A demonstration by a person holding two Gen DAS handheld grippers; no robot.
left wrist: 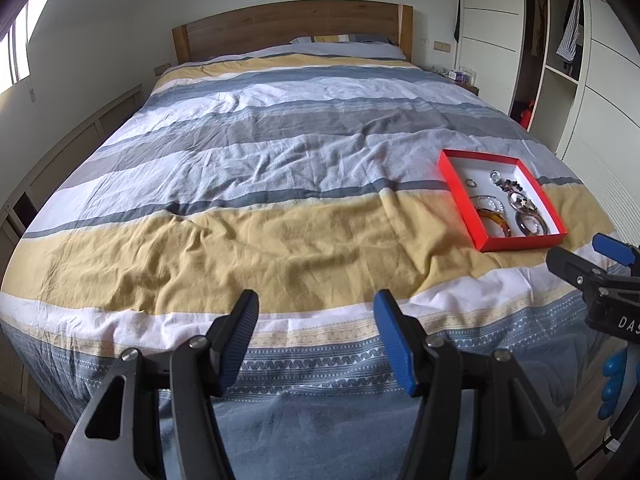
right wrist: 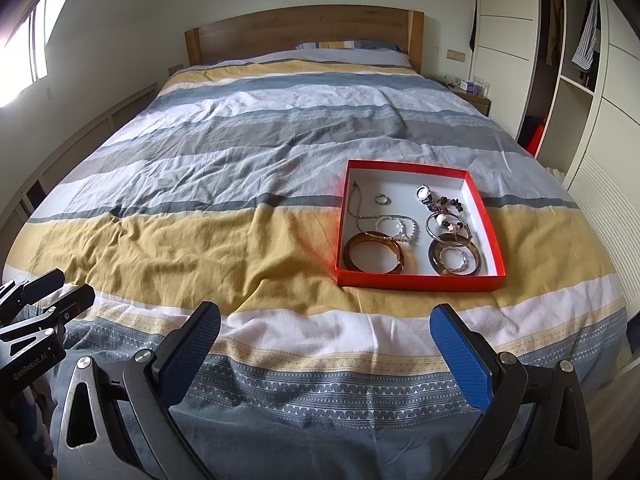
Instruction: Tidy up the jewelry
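A shallow red box (right wrist: 418, 280) with a white inside lies on the bed's yellow stripe; it also shows at the right in the left wrist view (left wrist: 516, 243). It holds several pieces of jewelry: an amber bangle (right wrist: 376, 257), a dark bangle (right wrist: 454, 261), a thin chain (right wrist: 354, 208), a small ring (right wrist: 382, 199), beaded bracelets (right wrist: 396, 226) and a silver piece (right wrist: 423, 193). My left gripper (left wrist: 316, 316) is open and empty over the foot of the bed. My right gripper (right wrist: 326, 334) is open and empty, just short of the box.
The striped duvet (left wrist: 280, 184) covers the whole bed, with a wooden headboard (left wrist: 292, 24) at the back. A white wardrobe (right wrist: 516, 40) with hanging clothes stands at the right. A nightstand (right wrist: 474, 98) with small items is beside the bed. A window is at the left.
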